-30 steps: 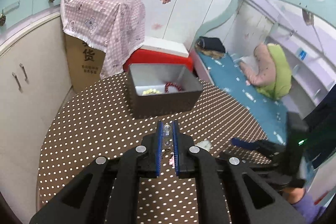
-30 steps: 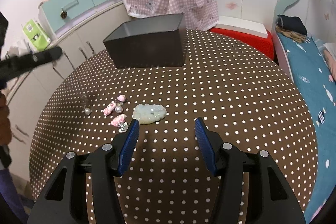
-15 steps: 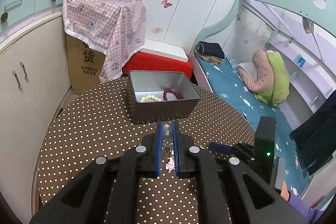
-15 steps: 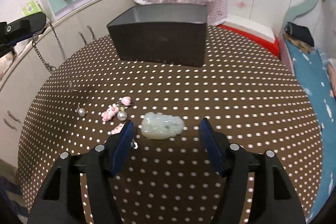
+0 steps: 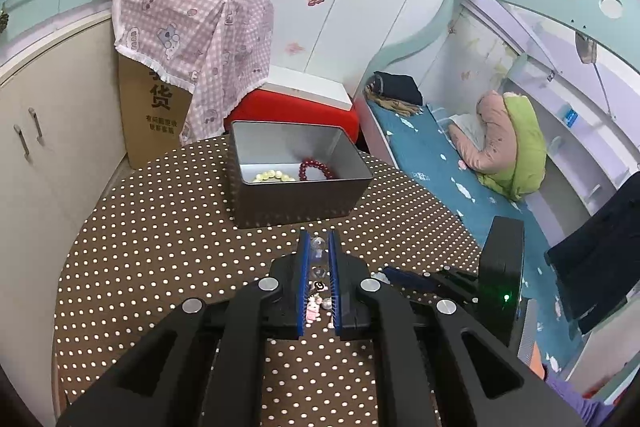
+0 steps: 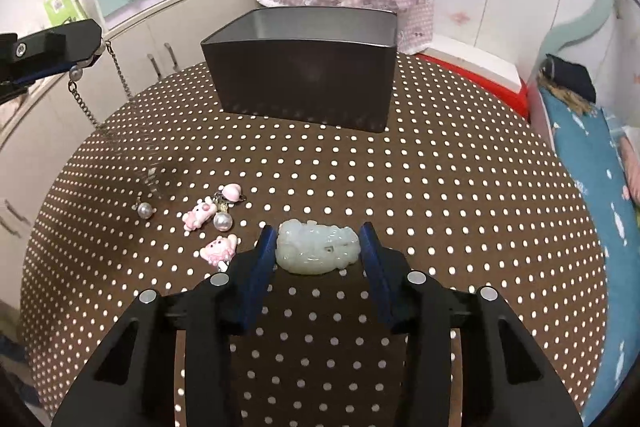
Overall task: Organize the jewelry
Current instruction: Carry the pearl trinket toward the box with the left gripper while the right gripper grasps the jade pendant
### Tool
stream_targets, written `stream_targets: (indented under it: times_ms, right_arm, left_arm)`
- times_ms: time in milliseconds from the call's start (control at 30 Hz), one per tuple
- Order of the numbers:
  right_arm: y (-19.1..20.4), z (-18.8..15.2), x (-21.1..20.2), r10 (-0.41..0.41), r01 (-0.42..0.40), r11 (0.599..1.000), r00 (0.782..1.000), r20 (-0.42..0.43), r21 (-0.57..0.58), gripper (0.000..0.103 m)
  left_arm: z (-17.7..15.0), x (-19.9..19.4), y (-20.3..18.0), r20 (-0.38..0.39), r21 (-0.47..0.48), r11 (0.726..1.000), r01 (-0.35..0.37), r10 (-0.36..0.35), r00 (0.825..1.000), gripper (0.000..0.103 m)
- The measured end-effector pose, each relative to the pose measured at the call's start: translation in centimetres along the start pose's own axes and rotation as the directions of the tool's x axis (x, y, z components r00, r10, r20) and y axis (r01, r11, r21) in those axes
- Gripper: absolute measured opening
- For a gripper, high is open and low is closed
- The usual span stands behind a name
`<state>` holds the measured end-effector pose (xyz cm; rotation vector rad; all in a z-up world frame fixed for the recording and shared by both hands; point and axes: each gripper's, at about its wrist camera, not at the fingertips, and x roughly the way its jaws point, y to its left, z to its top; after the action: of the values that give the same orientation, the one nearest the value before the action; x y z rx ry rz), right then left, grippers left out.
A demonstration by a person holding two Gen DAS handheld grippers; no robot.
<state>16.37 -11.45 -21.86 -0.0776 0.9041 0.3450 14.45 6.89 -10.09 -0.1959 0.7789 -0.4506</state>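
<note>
Left gripper is up off the table, jaws pinched narrow on a charm chain; its pearls and pink charms trail on the polka-dot tablecloth, left of the jade carving. Right gripper has jaws wide, straddling that carving; contact is hard to judge. Beyond it, the grey tin shows a red bead bracelet and yellow beads, both partly hidden by its wall. The cardboard box reads "货"; its smaller print is illegible.

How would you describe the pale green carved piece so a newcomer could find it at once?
Start at the dark metal box on the polka-dot table, then come toward the right gripper. The jade carving lies between its open jaws, larger than the pink charms beside it.
</note>
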Motion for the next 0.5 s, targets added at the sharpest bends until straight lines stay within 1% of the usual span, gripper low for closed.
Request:
stream_targets:
  times_ms: [67, 233, 367, 500]
  right_arm:
    - [-0.6, -0.5, -0.9, 0.003, -0.003, 1.000, 1.000, 0.011, 0.009, 0.042]
    - [-1.4, 0.3, -2.6, 0.011, -0.012, 0.999, 0.999, 0.046, 0.030, 0.042]
    - [-2.2, 1.9, -4.4, 0.031, -0.036, 0.998, 0.995, 0.098, 0.057, 0.042]
    - [-2.6, 4.5, -6.3, 0.061, -0.073, 0.994, 0.987, 0.151, 0.077, 0.042]
  left_arm:
    - [0.2, 0.0, -0.4, 0.003, 0.009, 1.000, 0.005, -0.005, 1.000, 0.007]
    - [0.9, -0.1, -1.4, 0.010, 0.027, 0.999, 0.016, -0.017, 1.000, 0.007]
    - [1.8, -0.3, -2.0, 0.017, 0.039, 0.999, 0.030, -0.031, 0.999, 0.007]
    - [3.9, -0.3, -2.8, 0.029, 0.060, 0.997, 0.041, -0.043, 0.999, 0.007]
